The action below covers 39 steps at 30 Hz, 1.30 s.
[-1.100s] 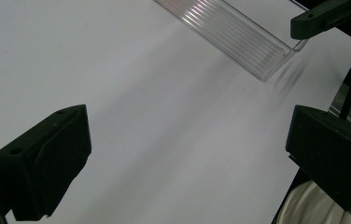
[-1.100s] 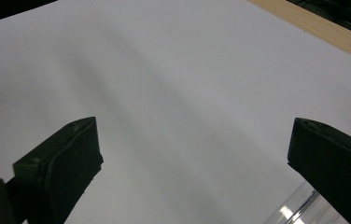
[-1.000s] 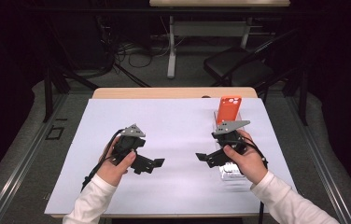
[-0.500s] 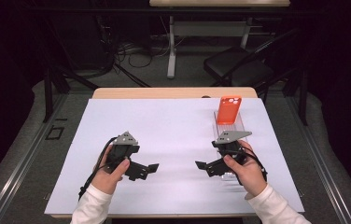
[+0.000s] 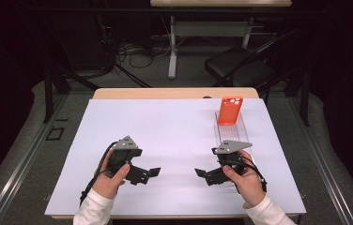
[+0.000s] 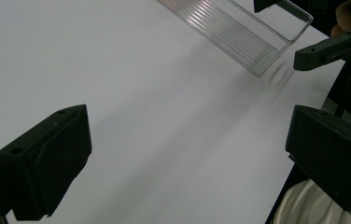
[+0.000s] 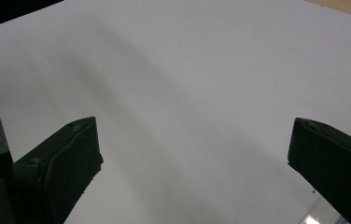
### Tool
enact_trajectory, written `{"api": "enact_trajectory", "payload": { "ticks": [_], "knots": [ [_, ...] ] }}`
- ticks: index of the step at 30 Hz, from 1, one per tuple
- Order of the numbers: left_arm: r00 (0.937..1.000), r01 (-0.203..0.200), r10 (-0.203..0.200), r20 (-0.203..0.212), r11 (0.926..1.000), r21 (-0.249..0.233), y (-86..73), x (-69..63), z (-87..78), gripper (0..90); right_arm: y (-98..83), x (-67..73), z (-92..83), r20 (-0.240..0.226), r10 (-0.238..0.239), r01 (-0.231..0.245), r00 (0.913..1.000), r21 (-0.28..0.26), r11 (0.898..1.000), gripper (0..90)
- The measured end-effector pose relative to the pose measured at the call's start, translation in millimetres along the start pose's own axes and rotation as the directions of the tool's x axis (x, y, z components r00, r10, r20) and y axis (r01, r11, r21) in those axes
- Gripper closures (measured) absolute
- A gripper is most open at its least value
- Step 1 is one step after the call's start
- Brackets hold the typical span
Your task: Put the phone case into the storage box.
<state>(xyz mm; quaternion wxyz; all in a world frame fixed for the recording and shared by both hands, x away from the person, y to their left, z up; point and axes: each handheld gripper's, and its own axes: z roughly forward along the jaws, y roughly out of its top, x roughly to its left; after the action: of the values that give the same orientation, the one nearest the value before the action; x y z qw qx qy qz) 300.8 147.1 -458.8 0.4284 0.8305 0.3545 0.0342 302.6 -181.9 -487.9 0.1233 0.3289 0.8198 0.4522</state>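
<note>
Dark room surroundings frame one wooden desk (image 5: 174,93) covered almost fully by one large white sheet (image 5: 174,136). Behind the desk, on the grey floor, stand one black chair (image 5: 240,70) and one pale desk leg amid loose cables.

Two things lie on the sheet, both on the right half. One clear, ribbed plastic tray (image 5: 233,133), long and narrow, runs from the far edge toward the person. One orange phone case (image 5: 230,110) with camera cut-outs stands at the tray's far end, leaning upright.

Two hands come in from the bottom, each in a white sleeve, each holding one black two-jaw gripper with a grey three-cornered plate on top. The left gripper (image 5: 152,172) sits low over the near left part of the sheet, pointing right. Its jaws are spread wide with nothing between them; in the left gripper view they frame bare white sheet, with the near end of the clear tray (image 6: 239,35) farther off.

The right gripper (image 5: 200,173) hovers just beside the near end of the tray, pointing left toward the other gripper. Its jaws are also spread wide and hold nothing. The two grippers face each other, near but apart, while the orange case stands well apart from both.
</note>
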Motion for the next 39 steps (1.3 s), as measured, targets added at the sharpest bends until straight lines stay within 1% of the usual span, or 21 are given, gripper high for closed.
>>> {"api": "enact_trajectory", "payload": {
  "ticks": [2, 3, 9, 12, 17, 20, 23, 24, 27, 31, 38, 39],
  "knots": [
    [1.0, -0.003, 0.003, 0.004, 1.0, 0.004, -1.4, -0.1, 2.3, 0.7, -2.2, 1.4, 1.1, -0.005, 0.009, -0.009, 0.9999, -0.01, 1.0, 2.2],
    [0.9999, -0.004, 0.004, 0.009, 1.0, 0.003, -2.2, -0.3, 3.7, 0.6, -3.0, 1.5, 1.9, -0.006, 0.001, -0.001, 1.0, -0.011, 1.0, 2.2],
    [0.9996, -0.015, 0.015, 0.023, 0.9999, 0.003, -6.0, -0.5, 9.0, 0.6, -9.1, 5.3, 6.1, -0.017, 0.003, -0.003, 0.9999, -0.006, 1.0, 2.2],
    [0.9999, -0.009, 0.009, 0.015, 0.9999, -0.011, -7.3, 1.1, 9.8, 0.7, -11.7, 5.5, 7.8, -0.025, 0.001, -0.002, 0.9997, -0.008, 1.0, 2.2],
    [0.9998, -0.003, 0.004, 0.019, 0.9993, -0.038, -10.1, 4.3, 10.3, 0.7, -15.8, 6.8, 10.6, -0.031, 0.005, -0.005, 0.9995, -0.009, 1.0, 2.2],
    [0.9998, 0.0, 0.001, 0.018, 0.9993, -0.037, -11.6, 6.0, 10.4, 0.7, -18.0, 8.8, 13.1, -0.033, 0.003, -0.003, 0.9995, -0.011, 1.0, 2.2],
    [0.9999, 0.001, 0.0, 0.015, 0.999, -0.044, -13.3, 7.1, 10.4, 0.7, -19.8, 10.8, 15.0, -0.029, -0.012, 0.012, 0.9995, -0.008, 1.0, 2.2],
    [0.9999, 0.0, 0.0, 0.014, 0.999, -0.044, -13.8, 7.3, 10.2, 0.6, -20.3, 11.5, 15.6, -0.03, -0.01, 0.01, 0.9995, -0.01, 1.0, 2.2],
    [1.0, 0.005, -0.004, 0.008, 0.9981, -0.062, -15.5, 7.8, 10.4, 0.7, -21.9, 13.3, 16.8, -0.032, -0.015, 0.014, 0.9994, -0.016, 1.0, 2.2],
    [1.0, 0.003, -0.002, 0.009, 0.9973, -0.073, -16.3, 7.8, 11.0, 0.7, -23.5, 13.9, 18.5, -0.039, -0.012, 0.011, 0.9992, -0.024, 1.0, 2.2],
    [0.9999, -0.012, 0.012, 0.008, 0.9975, -0.07, -17.3, 7.0, 14.3, 0.7, -25.6, 14.6, 20.3, -0.054, -0.004, 0.002, 0.9986, -0.037, 0.999, 2.2],
    [0.9999, -0.006, 0.007, 0.011, 0.9975, -0.071, -17.6, 6.6, 14.9, 0.7, -25.8, 14.6, 20.5, -0.056, -0.002, 0.0, 0.9984, -0.038, 0.999, 2.2]
  ]
}}
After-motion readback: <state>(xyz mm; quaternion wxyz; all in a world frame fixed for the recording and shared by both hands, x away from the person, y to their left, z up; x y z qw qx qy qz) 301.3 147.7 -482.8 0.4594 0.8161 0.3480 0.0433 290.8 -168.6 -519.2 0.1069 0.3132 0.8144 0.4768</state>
